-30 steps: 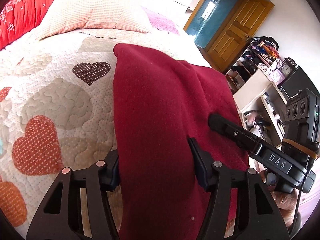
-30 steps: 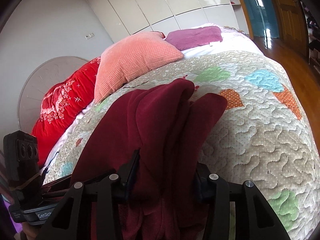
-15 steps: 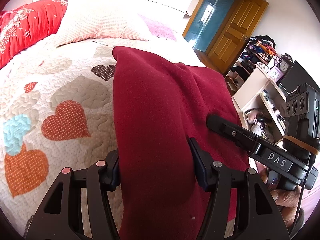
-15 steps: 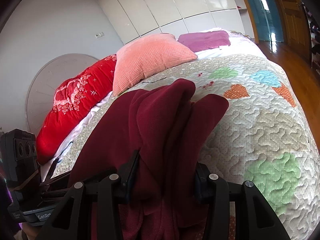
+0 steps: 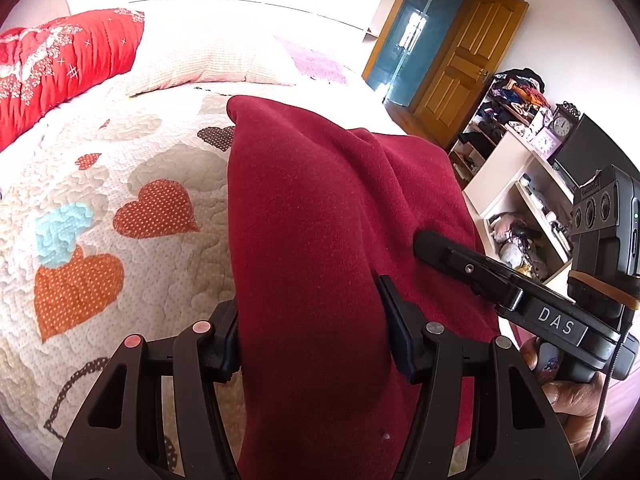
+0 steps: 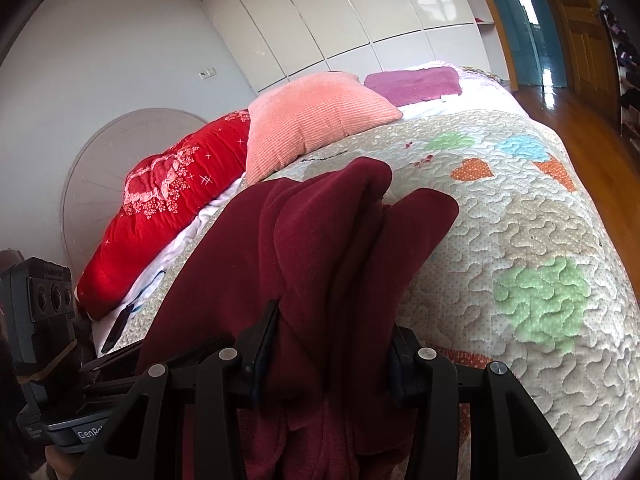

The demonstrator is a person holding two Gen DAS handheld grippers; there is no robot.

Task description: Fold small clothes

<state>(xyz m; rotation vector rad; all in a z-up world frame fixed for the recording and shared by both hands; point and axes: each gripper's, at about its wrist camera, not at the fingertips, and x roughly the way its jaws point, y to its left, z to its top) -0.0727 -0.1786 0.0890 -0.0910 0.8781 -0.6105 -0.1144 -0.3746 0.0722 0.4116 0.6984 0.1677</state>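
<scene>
a dark red fleece garment (image 5: 312, 216) is gripped by both claws at once and hangs bunched above the bed. the left claw (image 5: 310, 320) is closed on a thick fold of it, with cloth filling the whole gap between its two dark fingers and draping down past them toward the camera. the right claw (image 6: 326, 344) is clamped on another bunch of the same garment (image 6: 320, 240), which falls in several deep pleats between its fingers and rises away from them in two rounded lobes. in the left wrist view the right claw comes in from the right edge, its long black finger lying against the red cloth, with a hand (image 5: 568, 392) holding its grip low at the right. in the right wrist view the body of the left claw shows at the near left edge, partly hidden by the cloth. under the garment spreads a cream quilt (image 6: 520, 240) stitched with hearts in orange, green, blue and brown. at the far end of the bed lie a red embroidered pillow (image 6: 172, 216) on the left, a peach ribbed pillow (image 6: 316, 116) beside it, and a purple pillow (image 6: 416, 82) further right. glossy white wardrobe doors (image 6: 360, 20) stand behind the bed. to the right in the left wrist view are a wooden door (image 5: 468, 56) and open white shelves (image 5: 516, 176) crowded with clothes and small items, with a clock (image 5: 562, 126) on top.
</scene>
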